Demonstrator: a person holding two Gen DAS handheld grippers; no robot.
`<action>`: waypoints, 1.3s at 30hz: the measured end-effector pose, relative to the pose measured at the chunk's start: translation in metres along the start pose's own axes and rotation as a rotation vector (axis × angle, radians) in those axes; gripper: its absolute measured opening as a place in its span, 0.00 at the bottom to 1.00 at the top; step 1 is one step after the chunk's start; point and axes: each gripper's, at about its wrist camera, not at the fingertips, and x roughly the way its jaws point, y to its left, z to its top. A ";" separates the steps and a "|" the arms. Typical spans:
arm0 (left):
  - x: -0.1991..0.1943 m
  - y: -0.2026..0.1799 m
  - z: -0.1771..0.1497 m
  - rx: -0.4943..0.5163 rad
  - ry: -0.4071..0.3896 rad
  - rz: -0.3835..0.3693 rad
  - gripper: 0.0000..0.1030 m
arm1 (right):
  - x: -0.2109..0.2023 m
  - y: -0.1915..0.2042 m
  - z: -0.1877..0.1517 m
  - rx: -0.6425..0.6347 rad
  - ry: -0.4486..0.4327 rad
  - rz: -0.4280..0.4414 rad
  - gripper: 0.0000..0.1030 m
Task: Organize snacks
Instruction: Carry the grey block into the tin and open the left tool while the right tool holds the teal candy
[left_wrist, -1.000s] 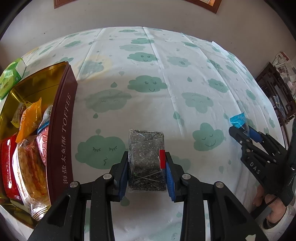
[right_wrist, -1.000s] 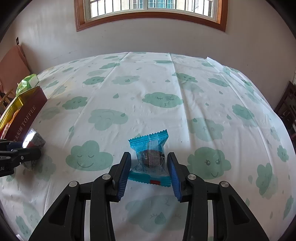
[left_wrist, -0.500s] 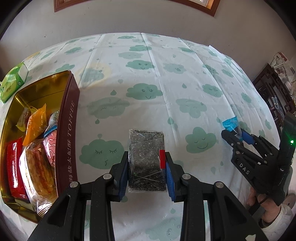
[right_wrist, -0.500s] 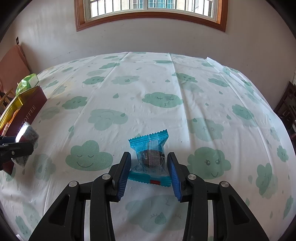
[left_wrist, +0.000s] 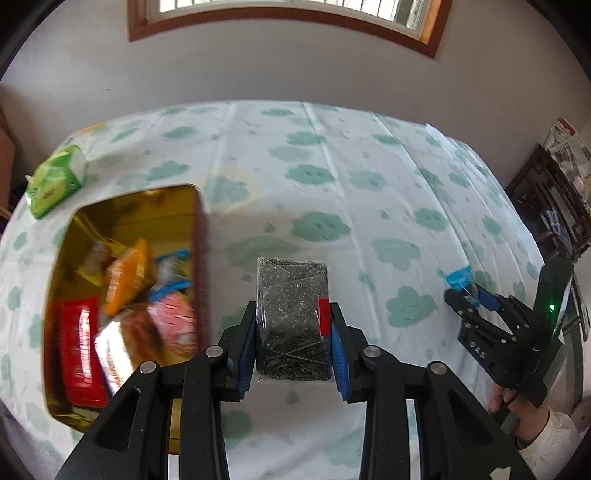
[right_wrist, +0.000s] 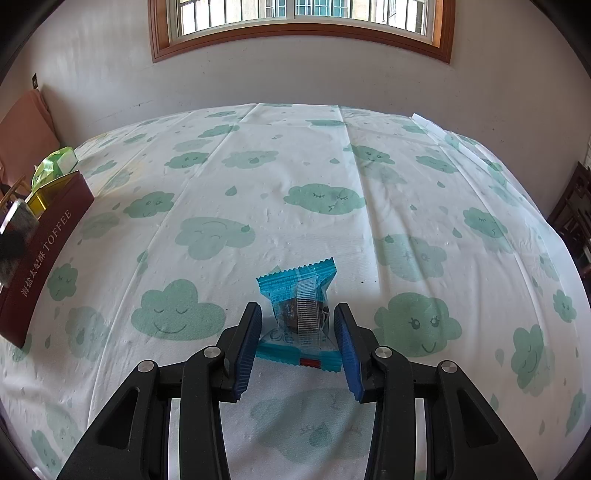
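Note:
My left gripper (left_wrist: 293, 341) is shut on a clear packet of dark speckled snack (left_wrist: 291, 314) and holds it in the air, just right of the open maroon toffee tin (left_wrist: 201, 266). The tin has a gold inside and holds several snack packets. My right gripper (right_wrist: 301, 339) is shut on a blue wrapped snack (right_wrist: 299, 306) low over the cloud-print tablecloth (right_wrist: 295, 166). The right gripper also shows in the left wrist view (left_wrist: 469, 295), at the right. The tin shows at the left of the right wrist view (right_wrist: 40, 251).
A green packet (left_wrist: 55, 179) lies on the table beyond the tin. Dark wooden furniture (left_wrist: 554, 199) stands past the table's right edge. A wall with a window is behind the table.
My left gripper has risen and moved left toward the tin with the dark packet; the tin now appears closer and more from above. The right gripper has stayed still with the blue snack.

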 end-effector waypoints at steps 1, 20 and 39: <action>-0.004 0.007 0.001 -0.008 -0.008 0.010 0.30 | 0.000 0.000 0.000 0.000 0.000 0.000 0.41; -0.028 0.126 -0.018 -0.115 -0.006 0.204 0.30 | 0.000 0.000 0.000 0.000 0.000 -0.001 0.41; -0.004 0.158 -0.039 -0.140 0.069 0.250 0.30 | 0.000 0.000 0.000 0.000 0.001 -0.001 0.41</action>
